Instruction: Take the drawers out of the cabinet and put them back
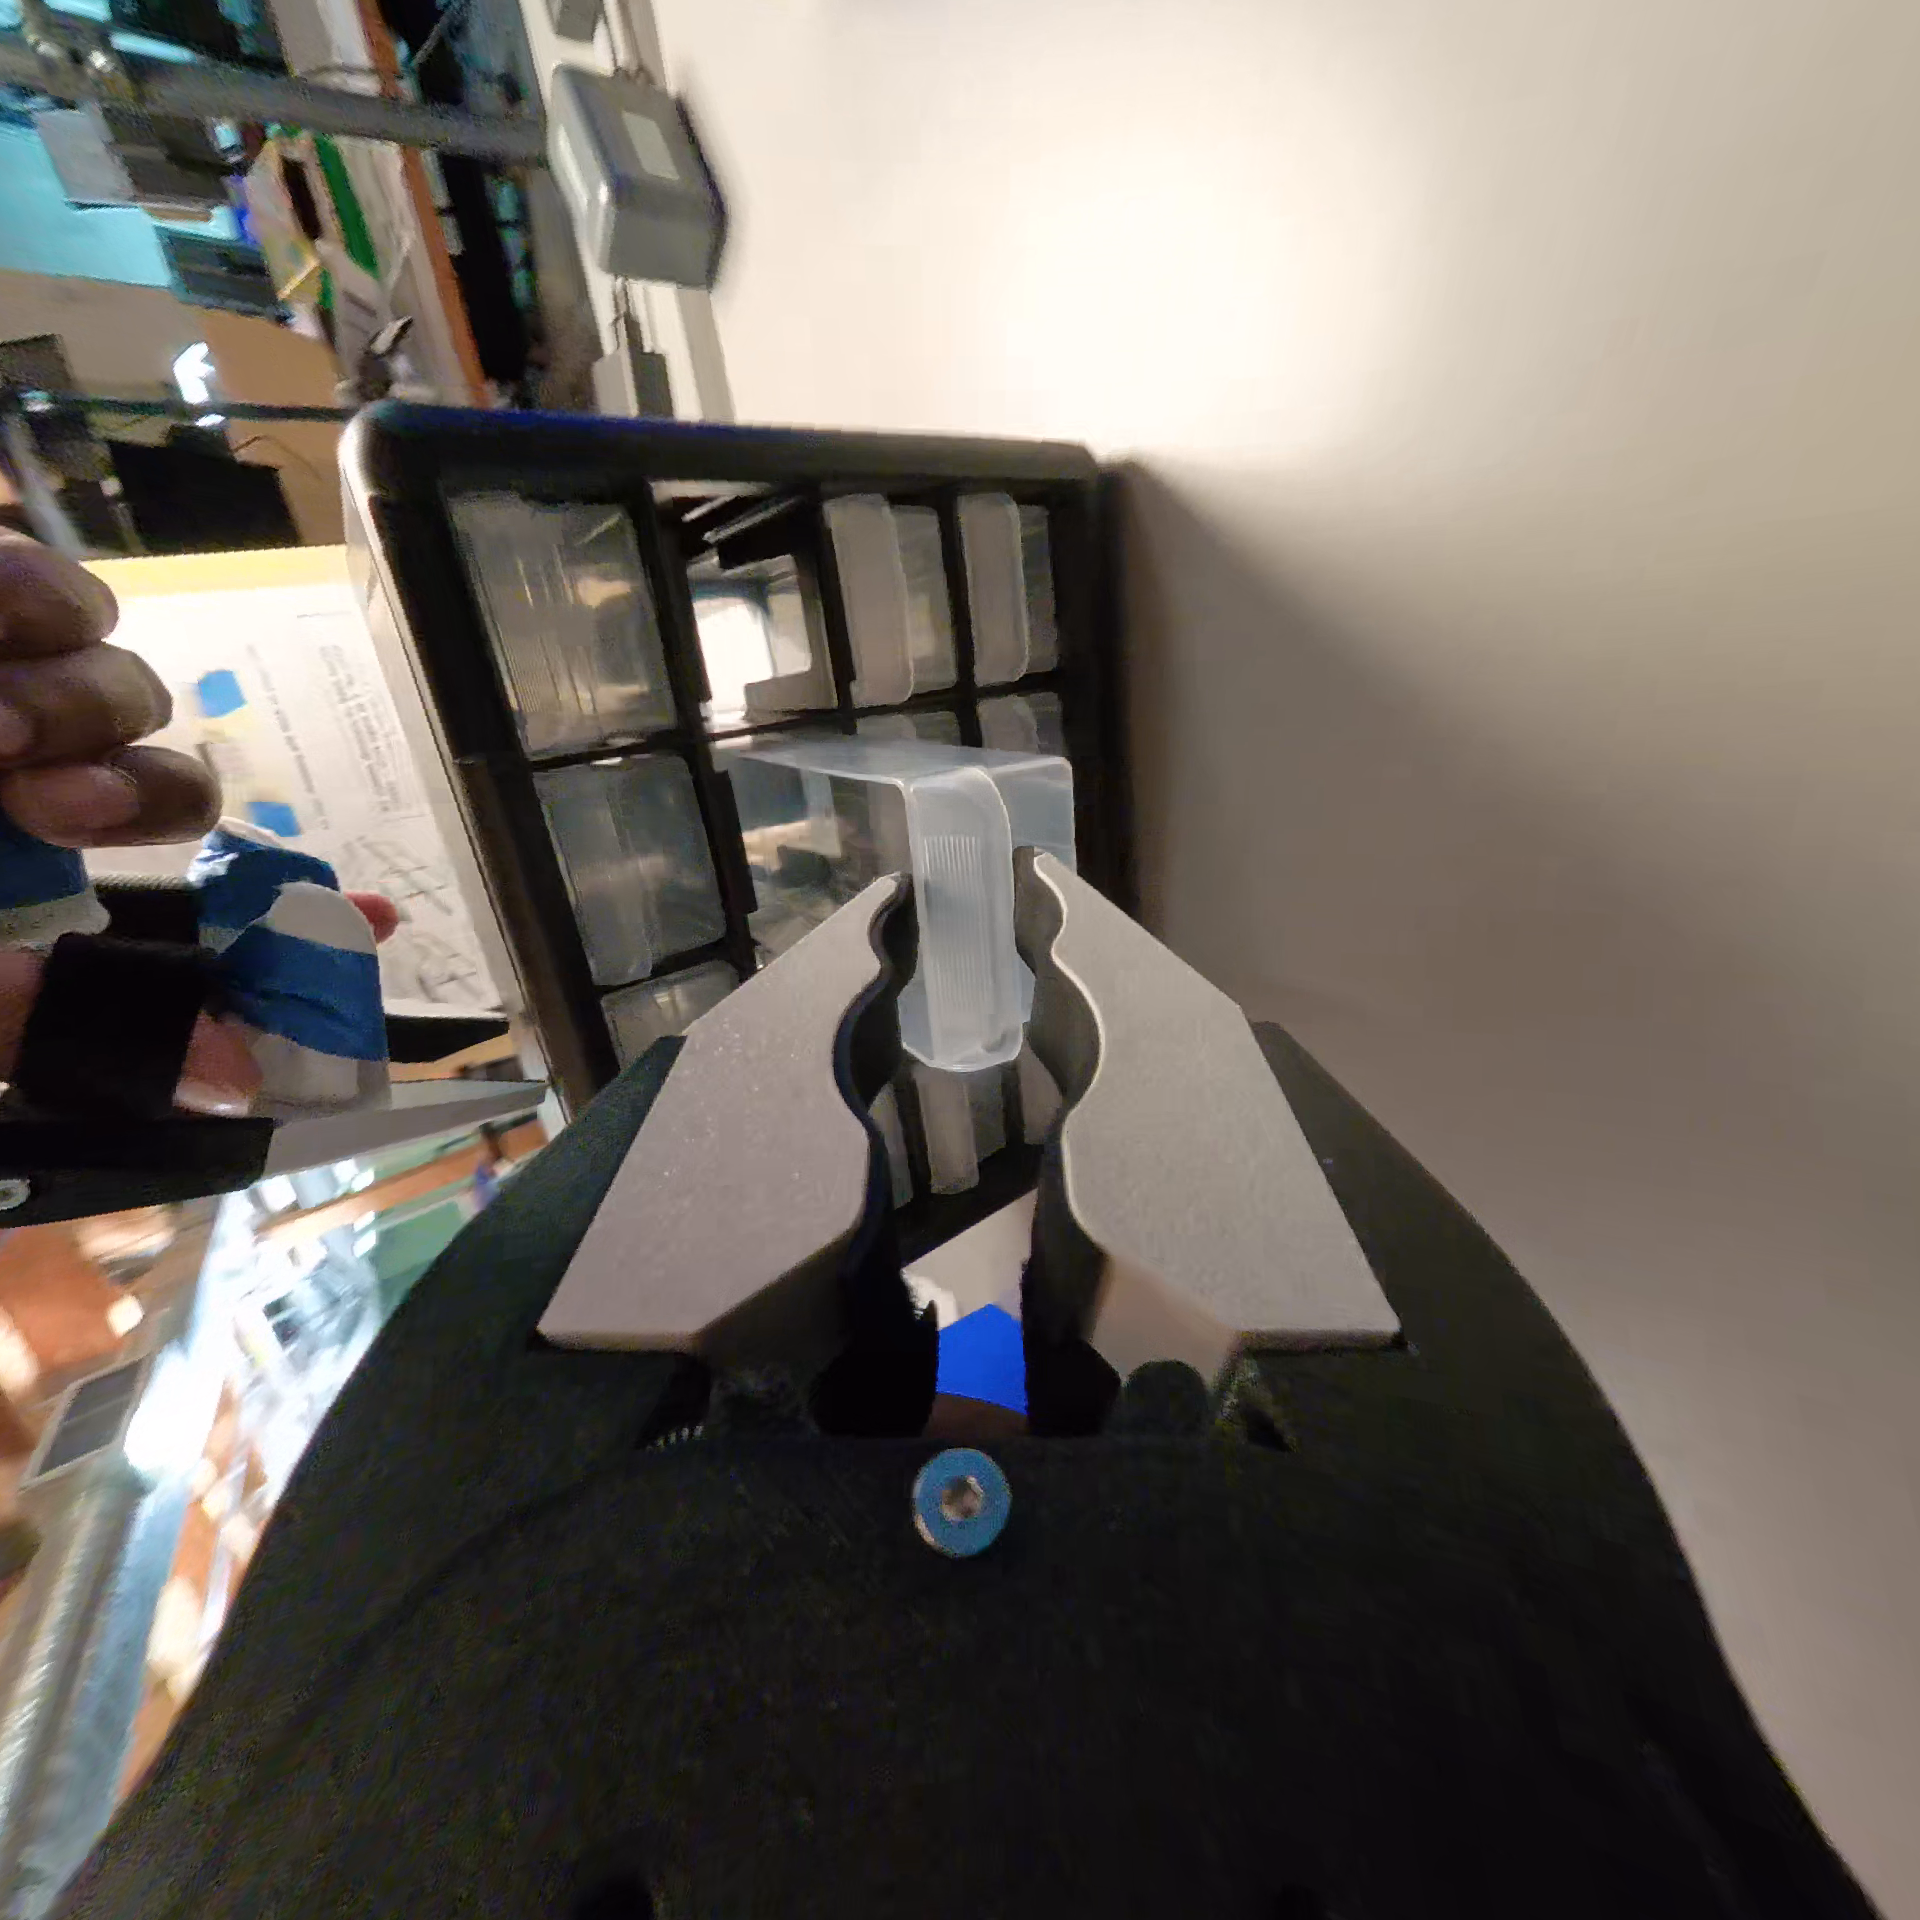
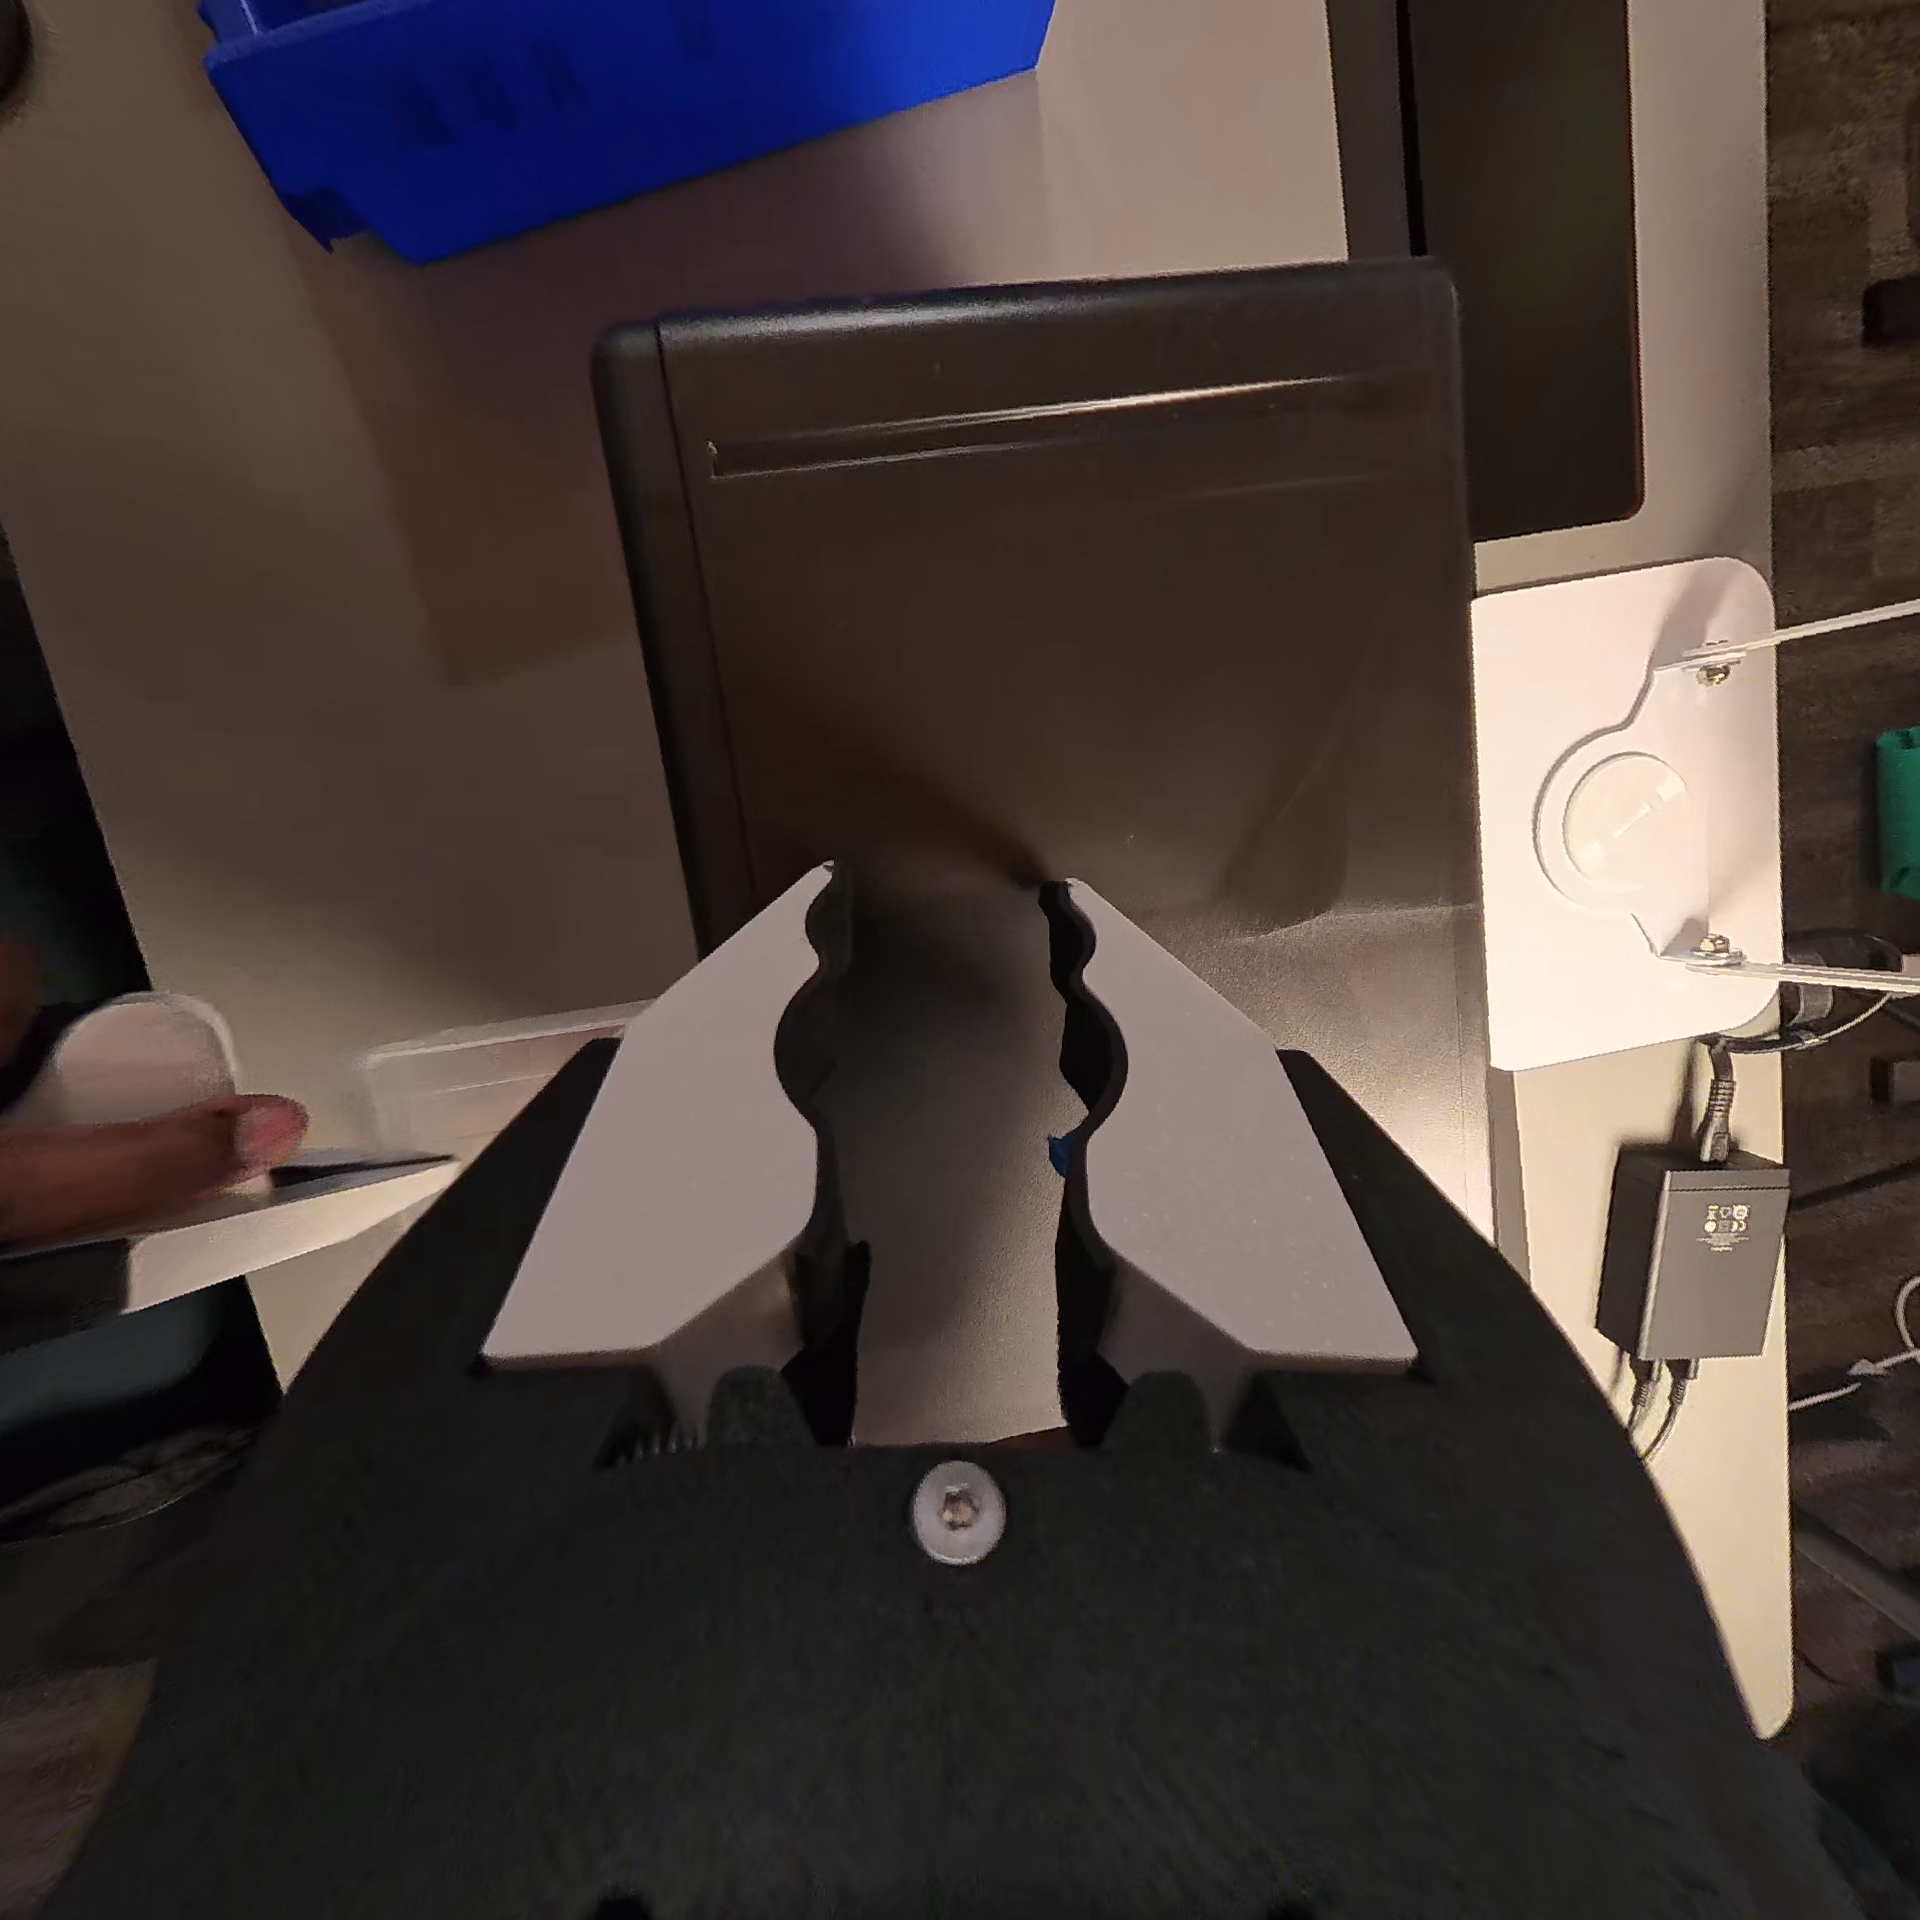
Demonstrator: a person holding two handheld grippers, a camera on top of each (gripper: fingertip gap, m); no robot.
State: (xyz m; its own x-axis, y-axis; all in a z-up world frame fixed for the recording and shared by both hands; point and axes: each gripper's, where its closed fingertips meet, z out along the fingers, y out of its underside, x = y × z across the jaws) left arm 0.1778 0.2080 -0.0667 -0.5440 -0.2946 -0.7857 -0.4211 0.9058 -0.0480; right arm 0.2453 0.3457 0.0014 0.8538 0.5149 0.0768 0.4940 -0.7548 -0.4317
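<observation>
In the left wrist view the picture is turned on its side. The black cabinet (image 1: 727, 442) stands on the cream table (image 1: 1455, 727) with several clear drawers in its slots. My left gripper (image 1: 966, 873) is shut on the ribbed front handle (image 1: 961, 935) of one clear drawer (image 1: 831, 800), which sticks partly out of its slot. In the right wrist view my right gripper (image 2: 943, 881) is open and holds nothing, its fingertips (image 2: 826, 883) at the flat top of the cabinet (image 2: 1039, 571). The drawer (image 2: 488, 1049) shows blurred at the left there.
A blue bin (image 2: 623, 104) sits beyond the cabinet. A white base plate with a round dome (image 2: 1621, 821) and a grey power adapter (image 2: 1683, 1257) with cables lie to its right. A dark panel (image 2: 1507, 260) stands behind. A hand (image 1: 83, 707) holds the other gripper at the left.
</observation>
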